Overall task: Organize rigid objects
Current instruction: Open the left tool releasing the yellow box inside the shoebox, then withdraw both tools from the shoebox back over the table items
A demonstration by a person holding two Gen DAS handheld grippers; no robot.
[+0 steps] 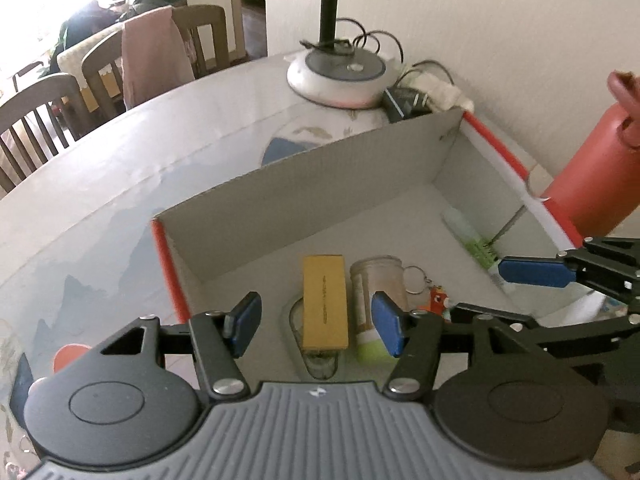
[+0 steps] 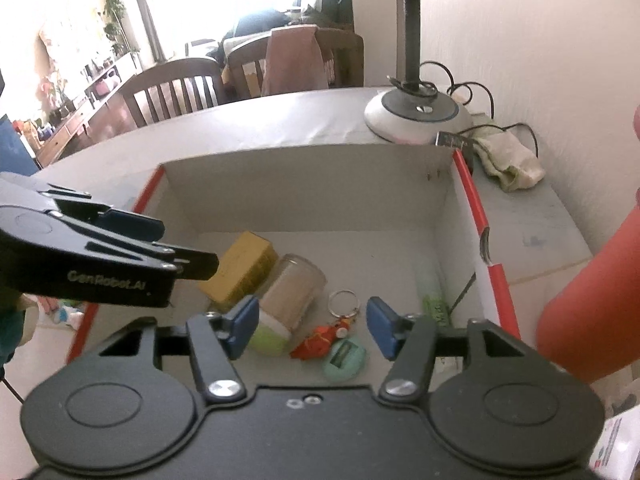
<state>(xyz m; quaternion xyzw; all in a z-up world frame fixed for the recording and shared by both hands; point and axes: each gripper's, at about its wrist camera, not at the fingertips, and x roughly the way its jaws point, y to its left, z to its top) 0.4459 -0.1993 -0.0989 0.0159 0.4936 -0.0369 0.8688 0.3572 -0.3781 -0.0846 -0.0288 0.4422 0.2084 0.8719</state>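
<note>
A home dining room: wooden chairs [image 2: 172, 88] draped with clothes at the far side of a table [image 1: 120, 168], a sideboard [image 2: 76, 120] far left.

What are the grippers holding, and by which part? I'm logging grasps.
Nothing: the left gripper and right gripper are both open and empty above the box.

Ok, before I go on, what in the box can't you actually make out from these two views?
- Green tube: label blurred in both views; near end behind the right gripper in the left wrist view.
- Clear flat item under the yellow block: mostly covered, unidentifiable; hidden by the left gripper in the right wrist view.
- Mint green case: near edge cut by the camera housing.
</note>
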